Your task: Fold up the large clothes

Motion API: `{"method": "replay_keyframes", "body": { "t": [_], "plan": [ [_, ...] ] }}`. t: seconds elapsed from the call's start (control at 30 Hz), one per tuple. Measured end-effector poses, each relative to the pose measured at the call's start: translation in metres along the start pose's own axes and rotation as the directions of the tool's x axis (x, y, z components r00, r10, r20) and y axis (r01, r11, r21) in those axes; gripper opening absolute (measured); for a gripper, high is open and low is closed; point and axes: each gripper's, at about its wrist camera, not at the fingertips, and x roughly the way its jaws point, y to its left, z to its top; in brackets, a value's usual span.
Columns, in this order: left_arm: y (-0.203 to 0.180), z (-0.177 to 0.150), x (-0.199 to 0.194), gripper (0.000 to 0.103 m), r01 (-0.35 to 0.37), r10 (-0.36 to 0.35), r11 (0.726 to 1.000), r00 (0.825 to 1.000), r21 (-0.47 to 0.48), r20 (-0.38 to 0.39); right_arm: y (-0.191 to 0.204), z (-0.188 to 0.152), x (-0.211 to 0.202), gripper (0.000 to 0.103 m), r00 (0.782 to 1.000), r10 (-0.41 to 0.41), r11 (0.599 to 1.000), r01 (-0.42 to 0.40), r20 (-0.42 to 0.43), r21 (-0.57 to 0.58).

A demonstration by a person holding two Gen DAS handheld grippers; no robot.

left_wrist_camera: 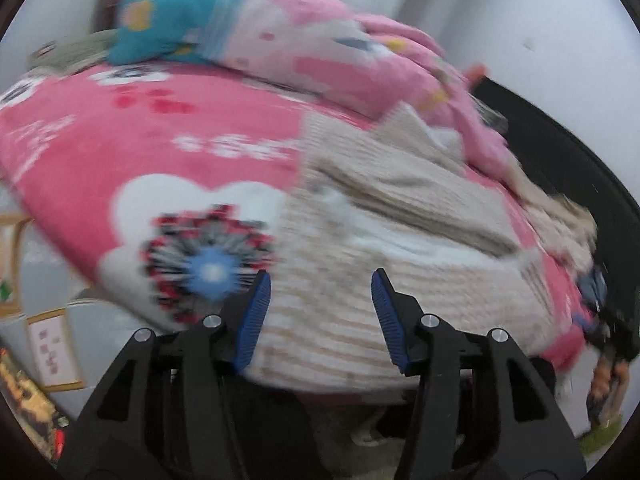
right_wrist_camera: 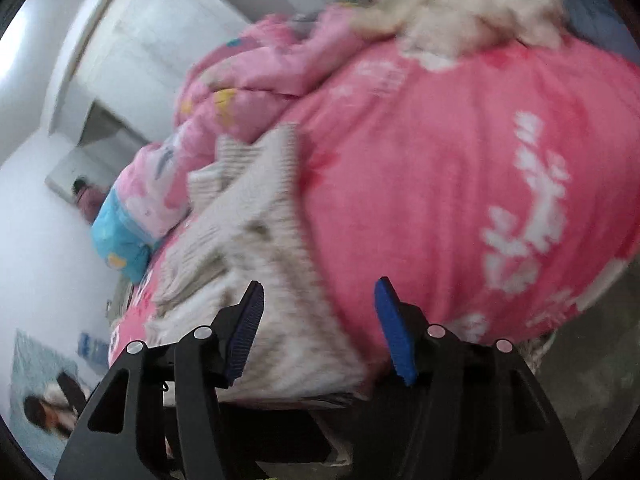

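Note:
A cream striped knit sweater point(left_wrist_camera: 400, 248) lies partly folded on a bed covered by a pink blanket point(left_wrist_camera: 160, 140) with white flowers. My left gripper point(left_wrist_camera: 320, 276) hovers over the sweater's near edge, open, its blue pads apart and pressing on nothing. In the right wrist view the same sweater point(right_wrist_camera: 240, 240) runs along the pink blanket point(right_wrist_camera: 440, 180). My right gripper point(right_wrist_camera: 320, 284) is open over the sweater's near end, where knit meets blanket. Both views are blurred.
A bunched light pink quilt point(left_wrist_camera: 320, 52) and a blue pillow point(left_wrist_camera: 168, 12) lie at the bed's far side. A fluffy cream garment point(right_wrist_camera: 472, 4) sits on the blanket's far end. White walls surround the bed; framed pictures point(left_wrist_camera: 52, 352) stand low on the left.

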Motion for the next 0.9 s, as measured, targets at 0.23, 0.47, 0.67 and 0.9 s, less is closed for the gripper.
{"method": "replay_keyframes", "body": {
  "t": [0.23, 0.47, 0.67, 0.9],
  "plan": [
    [-0.062, -0.025, 0.067, 0.051, -0.038, 0.072, 0.972, 0.988, 0.233, -0.139, 0.097, -0.031, 0.076, 0.063, 0.984, -0.071, 0.945, 0.014, -0.165, -0.326],
    [-0.058, -0.024, 0.086, 0.015, -0.063, 0.088, 0.979, 0.988, 0.196, -0.125, 0.114, -0.053, 0.131, 0.016, 0.957, -0.182, 0.908, 0.075, -0.227, -0.413],
    [-0.078, -0.01, 0.066, 0.005, -0.071, 0.083, 0.957, 0.996, 0.281, -0.031, 0.145, -0.045, 0.096, 0.005, 0.982, -0.183, 0.869, 0.136, -0.053, -0.476],
    [-0.075, 0.01, 0.091, 0.006, -0.091, 0.097, 0.95, 0.995, 0.299, -0.003, 0.137, -0.028, 0.126, 0.005, 0.983, -0.185, 0.883, 0.165, -0.003, -0.438]
  ]
}}
